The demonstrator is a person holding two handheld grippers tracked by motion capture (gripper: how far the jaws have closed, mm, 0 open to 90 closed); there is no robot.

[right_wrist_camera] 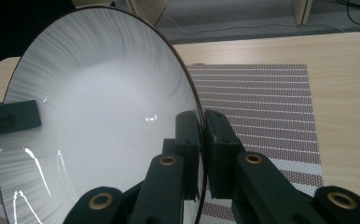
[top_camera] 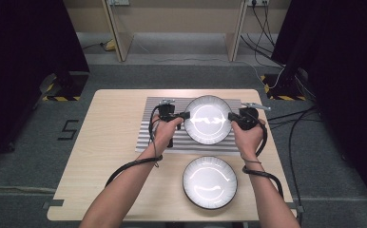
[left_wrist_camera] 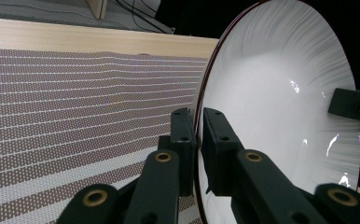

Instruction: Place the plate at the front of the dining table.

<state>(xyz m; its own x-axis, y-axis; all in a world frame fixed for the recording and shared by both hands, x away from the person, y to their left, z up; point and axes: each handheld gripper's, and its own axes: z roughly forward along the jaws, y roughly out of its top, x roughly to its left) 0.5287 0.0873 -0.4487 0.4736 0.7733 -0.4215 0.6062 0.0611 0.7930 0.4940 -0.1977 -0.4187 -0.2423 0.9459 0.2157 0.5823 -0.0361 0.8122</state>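
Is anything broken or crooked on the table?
Nothing stands out. The far plate looks whole, gripped at its rim on opposite sides by the left gripper and the right gripper, over the striped mat. The near plate sits flat on the table, also whole.

Held round white glazed plate (top_camera: pixel 208 119): white face, fine grey radial streaks toward the edge, thin dark brown-black rim line. Second round white glazed plate (top_camera: pixel 209 182): same white face, same dark rim. Rectangular woven placemat (top_camera: pixel 148 128): grey and white stripes; close up, brownish-grey dotted weave split by pale lines. Light beige wooden table (top_camera: pixel 110 156): faint wood grain. Left gripper (top_camera: pixel 187 115) and right gripper (top_camera: pixel 230 117): matte black jaws with brass-coloured rivet rings. Floor (top_camera: pixel 29 156): grey carpet, yellow-black hazard stripes.
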